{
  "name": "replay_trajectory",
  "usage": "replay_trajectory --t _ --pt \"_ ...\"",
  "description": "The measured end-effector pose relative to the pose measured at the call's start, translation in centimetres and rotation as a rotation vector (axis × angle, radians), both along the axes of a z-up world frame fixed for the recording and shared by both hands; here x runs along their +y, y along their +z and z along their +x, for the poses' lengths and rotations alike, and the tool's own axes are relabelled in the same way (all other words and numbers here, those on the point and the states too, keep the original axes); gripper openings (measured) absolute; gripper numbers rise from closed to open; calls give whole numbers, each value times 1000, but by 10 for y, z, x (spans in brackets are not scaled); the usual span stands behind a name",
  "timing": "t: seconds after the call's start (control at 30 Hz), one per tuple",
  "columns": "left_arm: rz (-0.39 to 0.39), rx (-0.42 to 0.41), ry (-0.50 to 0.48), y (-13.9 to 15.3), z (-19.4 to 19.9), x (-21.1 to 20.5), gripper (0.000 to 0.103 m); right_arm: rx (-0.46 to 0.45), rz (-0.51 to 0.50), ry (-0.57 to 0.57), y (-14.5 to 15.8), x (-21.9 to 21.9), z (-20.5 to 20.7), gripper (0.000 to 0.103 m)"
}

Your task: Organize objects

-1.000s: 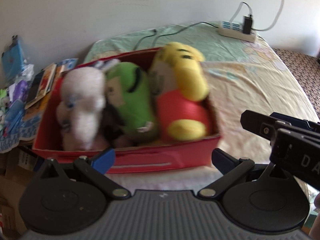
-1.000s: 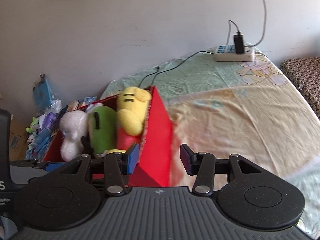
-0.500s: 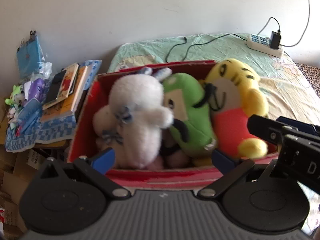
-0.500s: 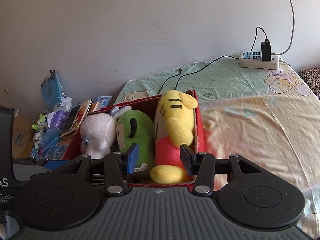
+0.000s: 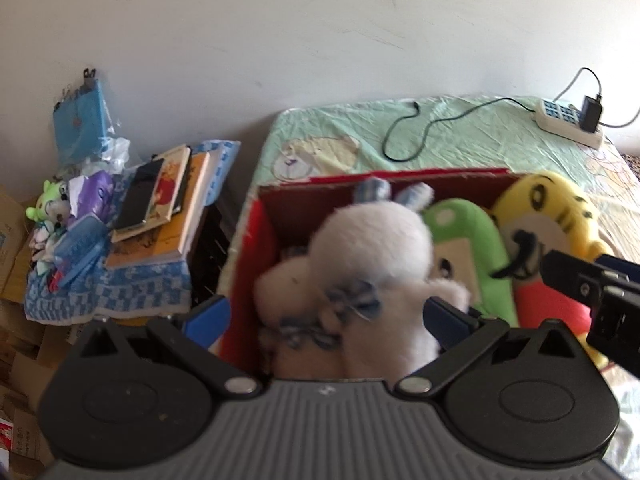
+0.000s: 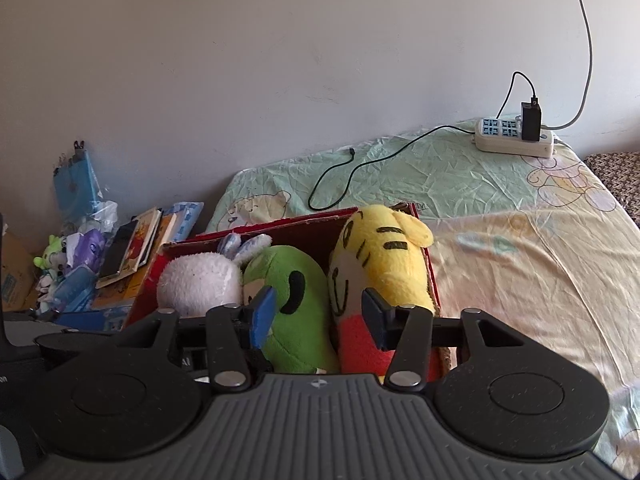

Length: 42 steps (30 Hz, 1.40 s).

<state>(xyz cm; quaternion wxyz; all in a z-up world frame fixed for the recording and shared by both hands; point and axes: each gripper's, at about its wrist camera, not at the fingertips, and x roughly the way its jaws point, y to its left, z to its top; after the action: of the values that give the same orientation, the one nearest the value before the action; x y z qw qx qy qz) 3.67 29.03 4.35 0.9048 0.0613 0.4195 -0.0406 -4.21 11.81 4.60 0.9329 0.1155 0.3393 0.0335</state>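
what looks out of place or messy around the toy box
The power strip lies on the bed sheet with its black cable trailing loose. Beside the bed, the book stack sits askew among clutter. The three plush toys stand neatly in the red box.

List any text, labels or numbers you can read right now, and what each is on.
"on": cut-off letters on the dark casing at the right wrist view's left edge.
Books: cover print too small to read.
Cardboard box: blue print blurred.
Red-and-white pack: characters blurred.
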Motion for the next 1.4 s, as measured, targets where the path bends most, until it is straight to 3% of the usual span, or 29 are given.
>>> replay_trajectory --t 0.13,0.3,0.47,0.83,1.2,1.4 --pt "-10 -8 -17 -1 7 9 102 20 -64 -44 -2 13 5 64" --pt "-118 -9 -39 -3 16 24 103 31 -75 -101 -3 12 6 67" --pt "-123 -29 -39 -6 18 24 103 30 -91 -129 -3 13 6 69" --pt "-173 29 -6 -12 19 28 103 29 -135 -85 -3 13 12 74" --pt "-82 -7 11 -8 3 12 102 29 -134 -40 -4 11 7 75" --pt "-105 18 -7 -8 0 12 102 20 -113 -63 -3 5 0 75"
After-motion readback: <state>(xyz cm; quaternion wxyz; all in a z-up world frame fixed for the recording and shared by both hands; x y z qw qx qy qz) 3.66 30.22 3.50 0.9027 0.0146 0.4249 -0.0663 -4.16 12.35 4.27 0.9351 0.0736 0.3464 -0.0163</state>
